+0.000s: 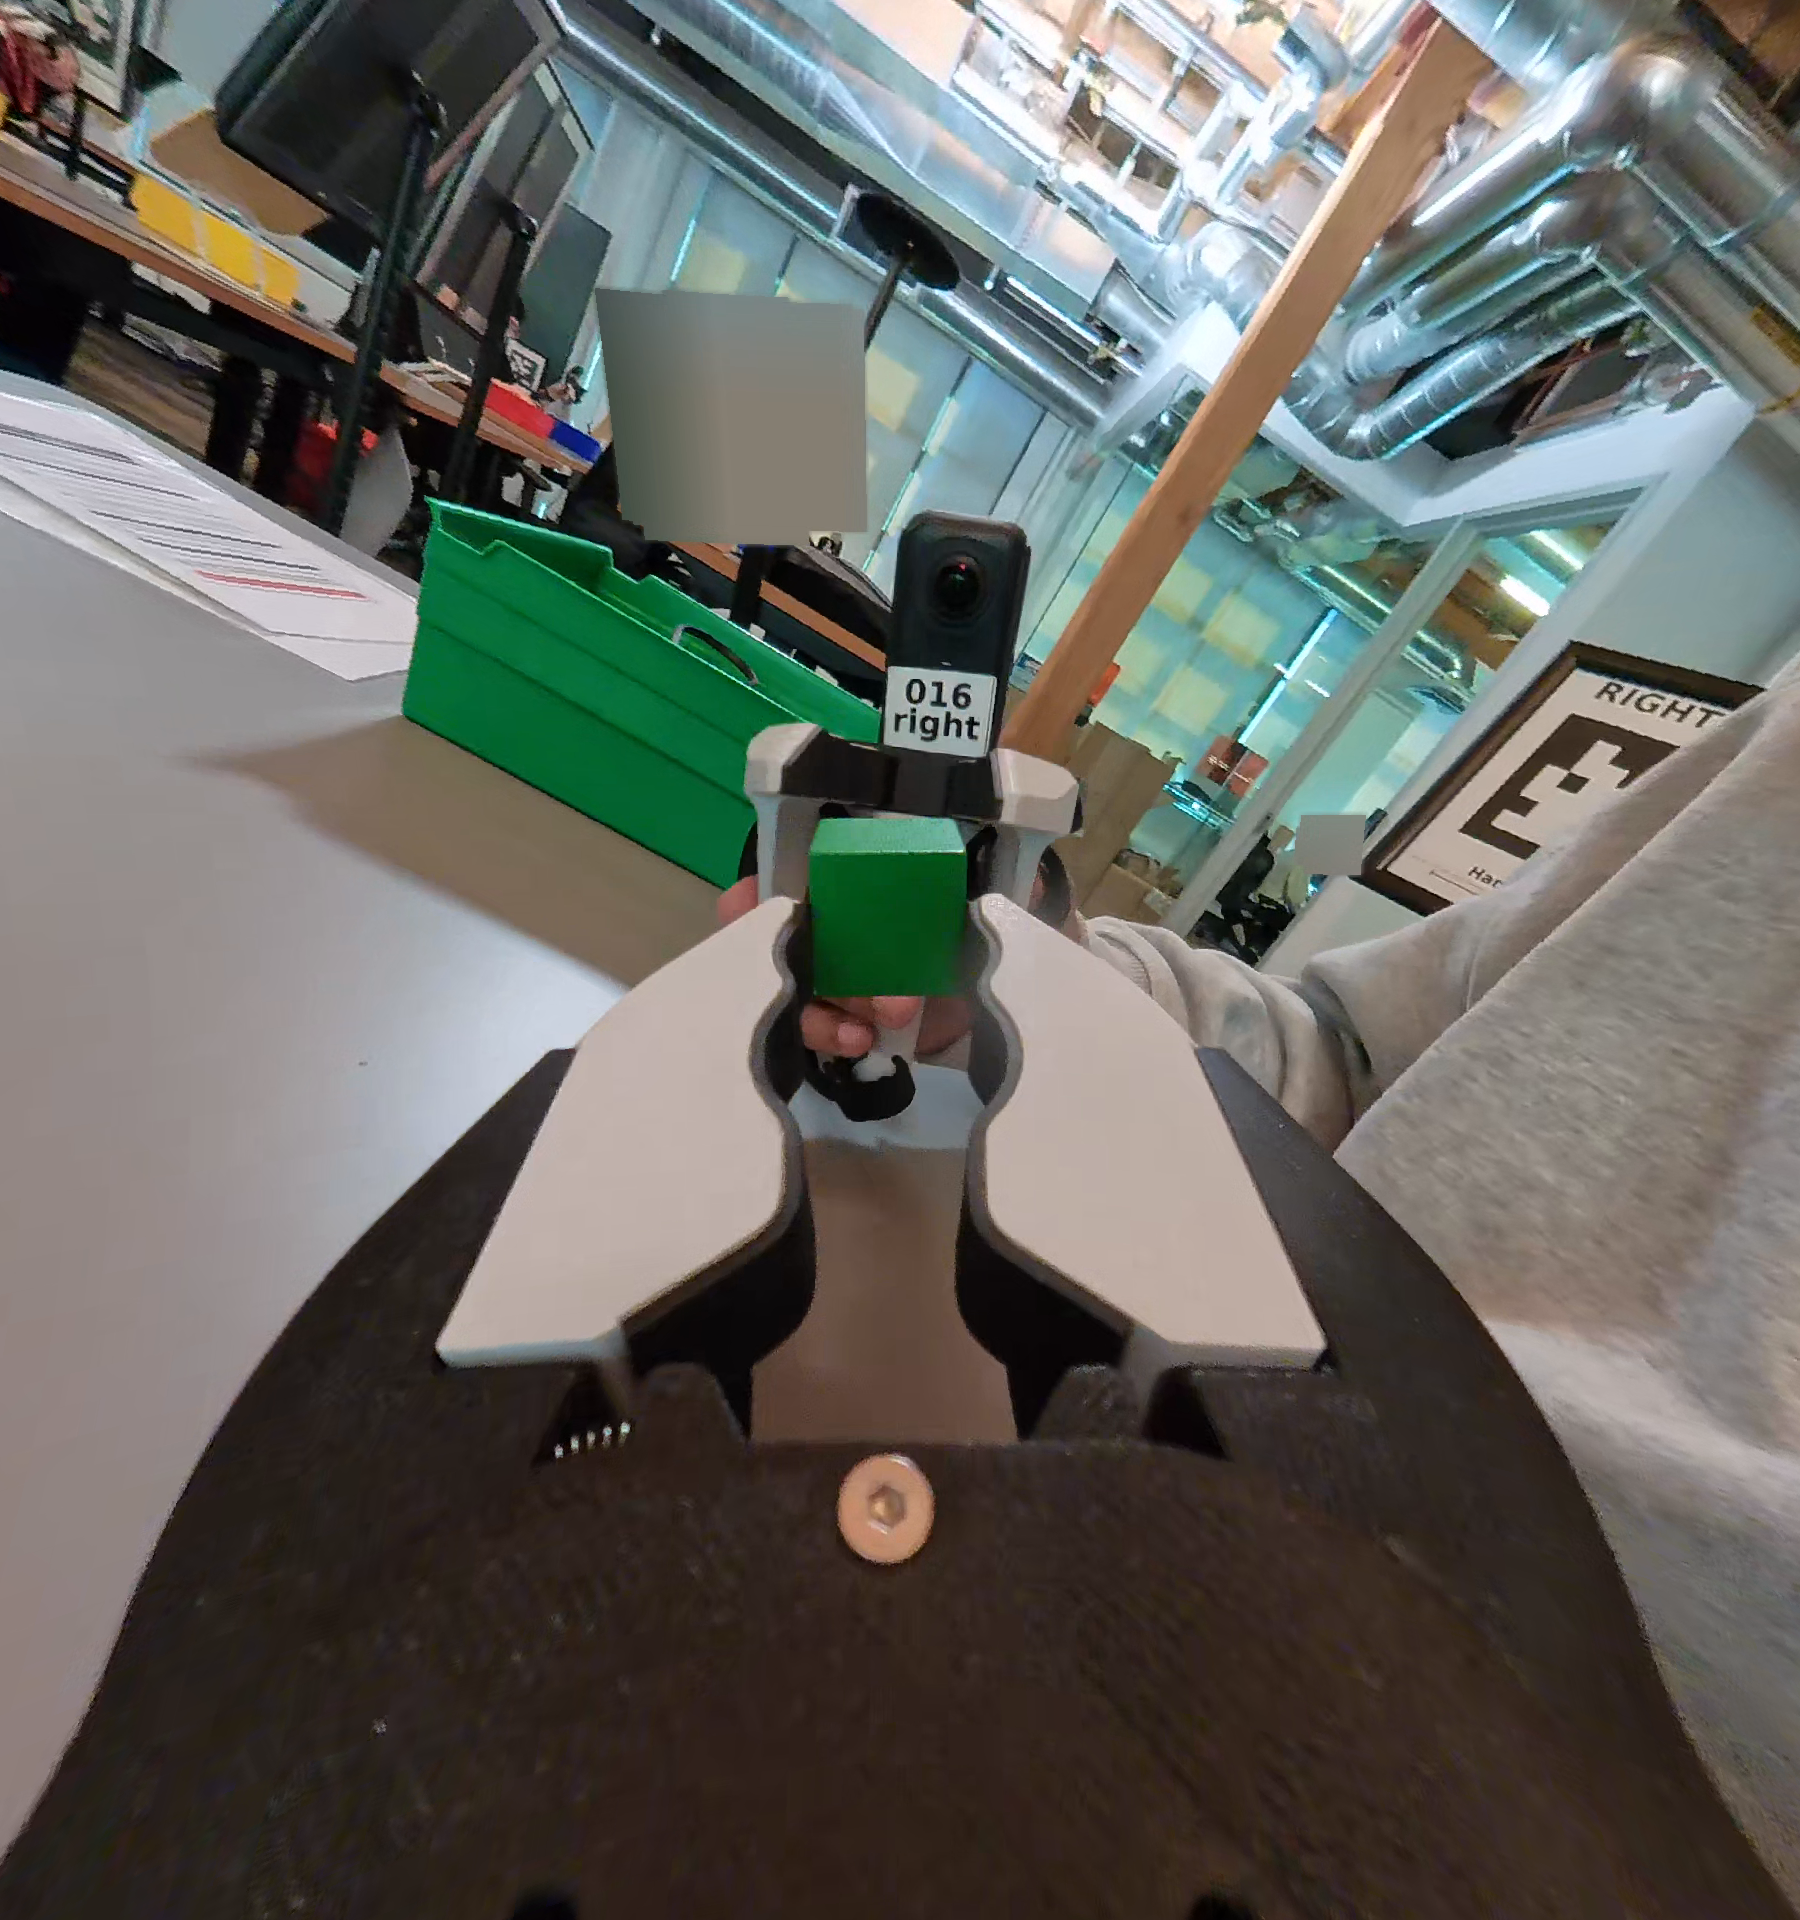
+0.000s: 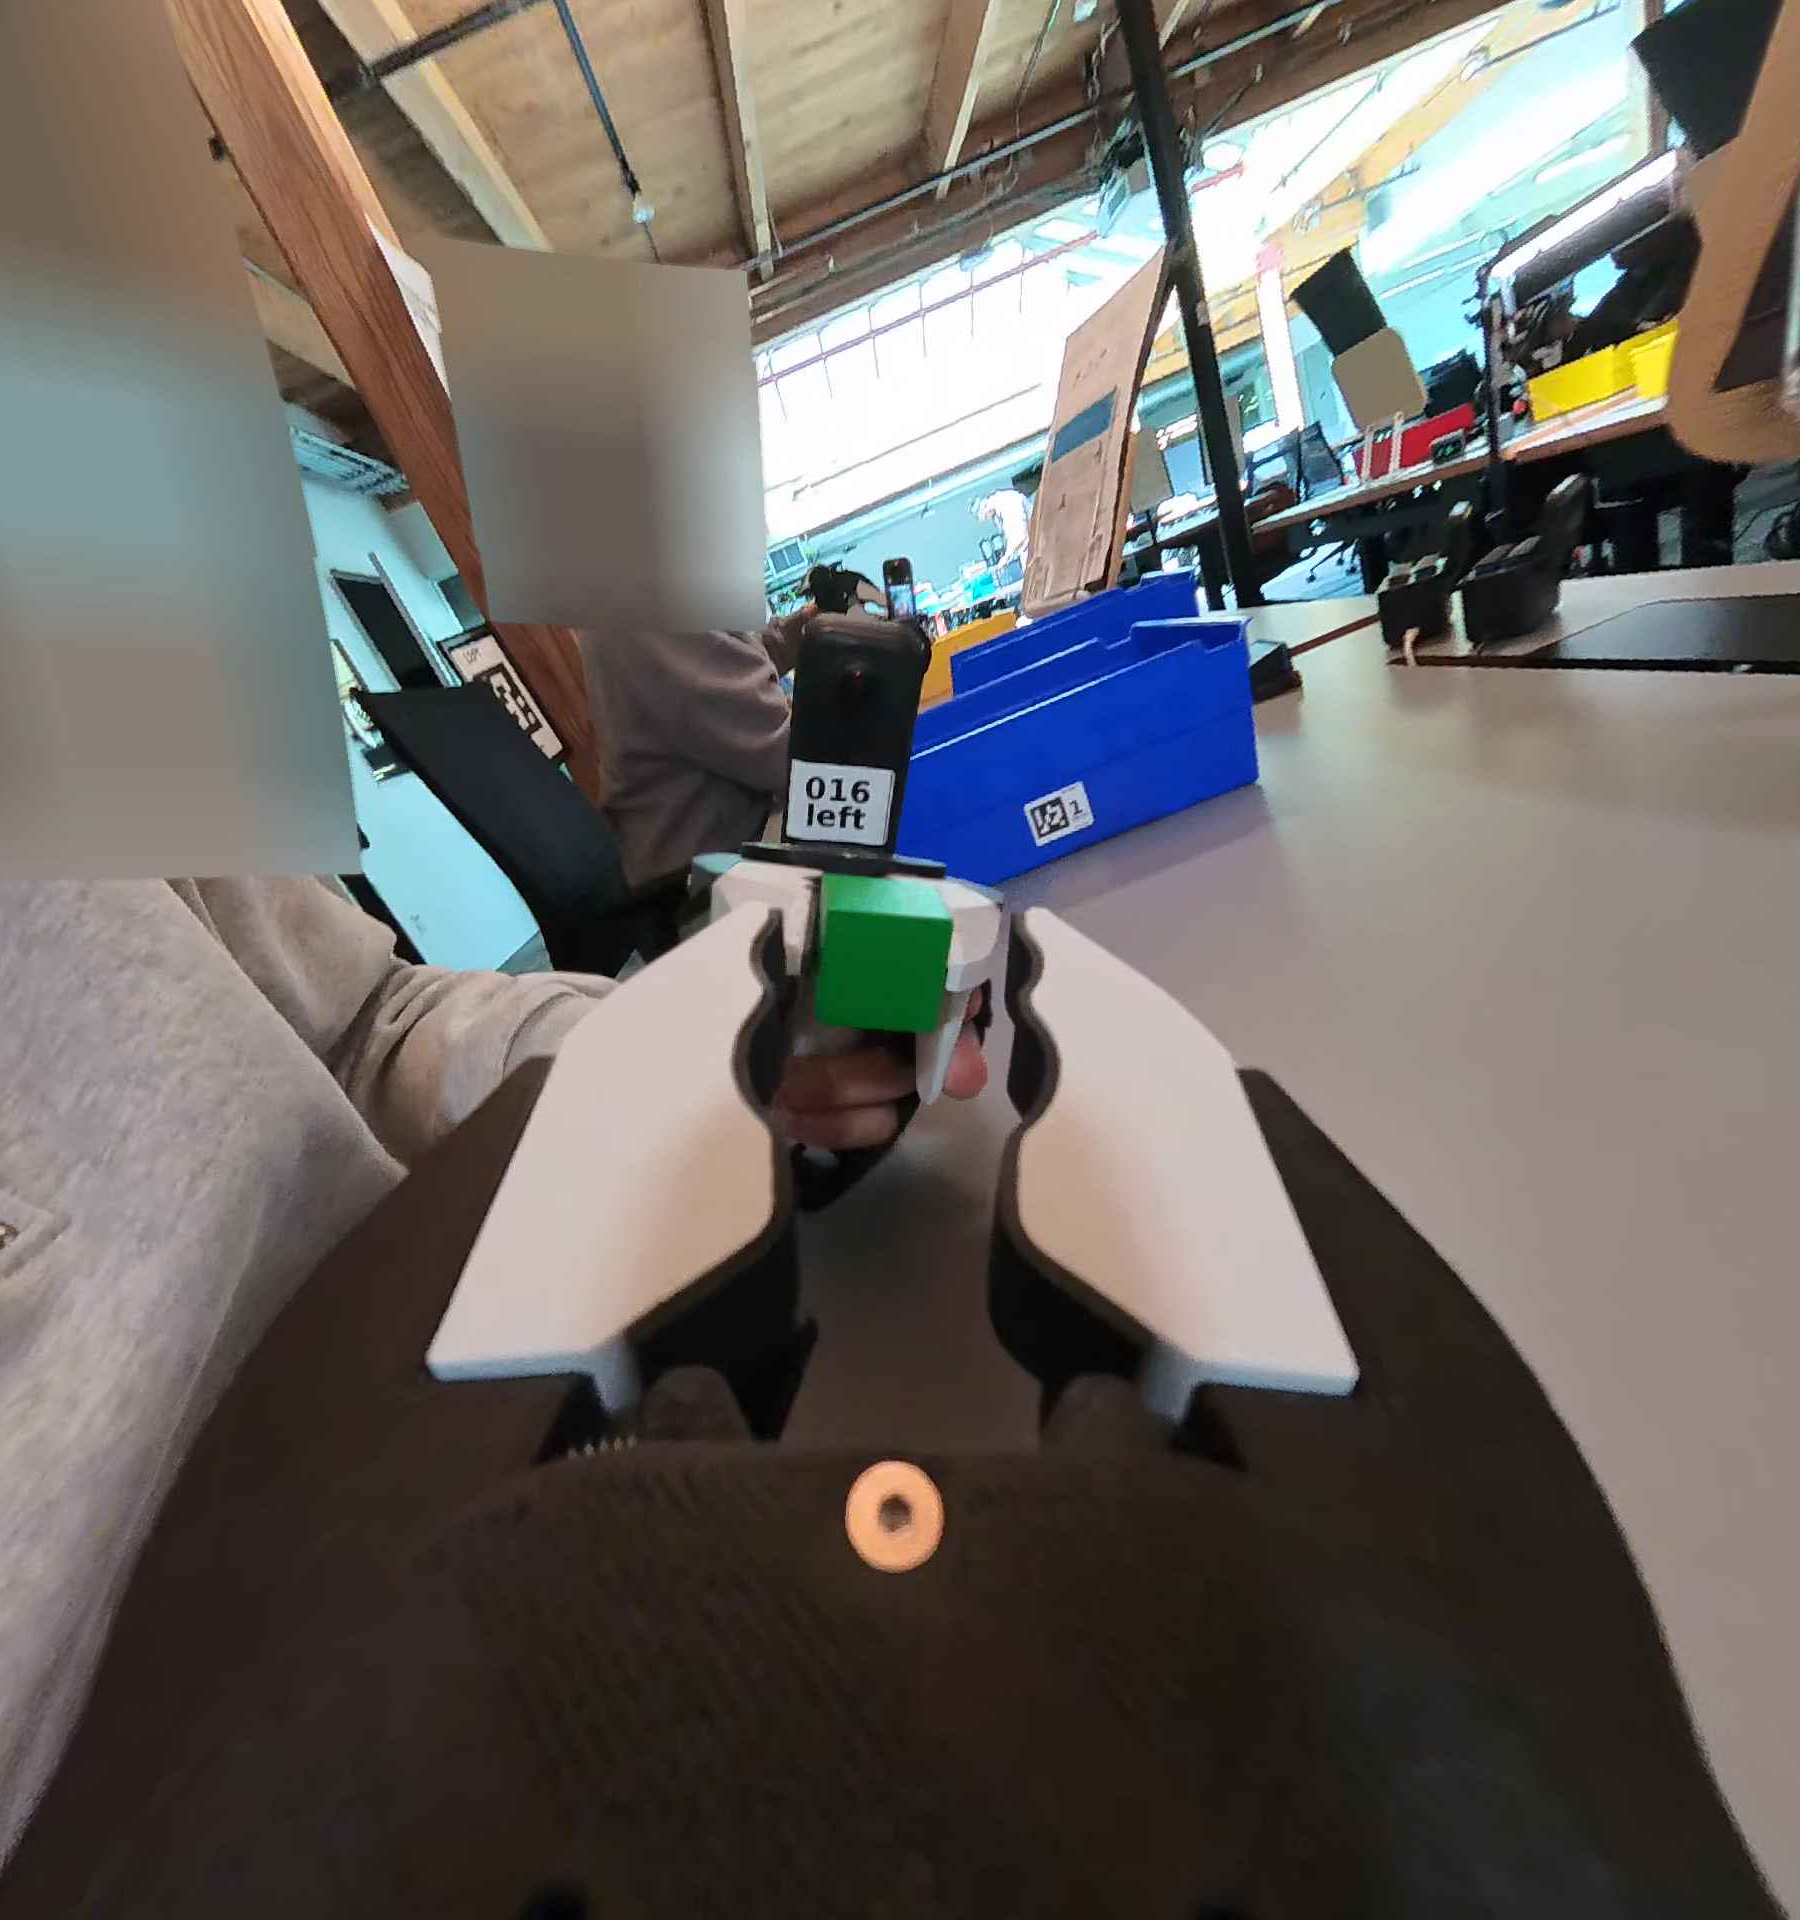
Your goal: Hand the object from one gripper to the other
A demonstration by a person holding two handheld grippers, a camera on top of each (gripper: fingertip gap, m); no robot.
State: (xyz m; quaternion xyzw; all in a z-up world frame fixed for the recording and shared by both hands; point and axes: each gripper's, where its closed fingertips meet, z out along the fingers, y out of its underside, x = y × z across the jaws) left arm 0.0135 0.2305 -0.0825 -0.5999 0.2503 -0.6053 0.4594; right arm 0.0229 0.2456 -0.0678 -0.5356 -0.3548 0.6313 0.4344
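Note:
A green cube (image 1: 880,914) is held in the air above the grey table (image 1: 200,987). My left gripper (image 1: 885,920) is shut on it, with a fingertip against each side. My right gripper (image 2: 896,935) faces the left one head-on. It is open, its fingertips (image 2: 750,935) wide on either side of the cube (image 2: 875,961) with a gap on both sides. In the right wrist view the left gripper's white fingers (image 2: 963,961) clamp the cube. In the left wrist view the right gripper (image 1: 896,831) stands behind the cube with its fingers spread.
A green bin (image 1: 563,696) stands on the table behind the grippers in the left wrist view, and a printed sheet (image 1: 148,520) lies at the far left. A blue bin (image 2: 1083,748) stands on the table (image 2: 1447,987) in the right wrist view. The person's grey sleeve (image 1: 1602,1039) is close by. My left and right fingertips are right by each other.

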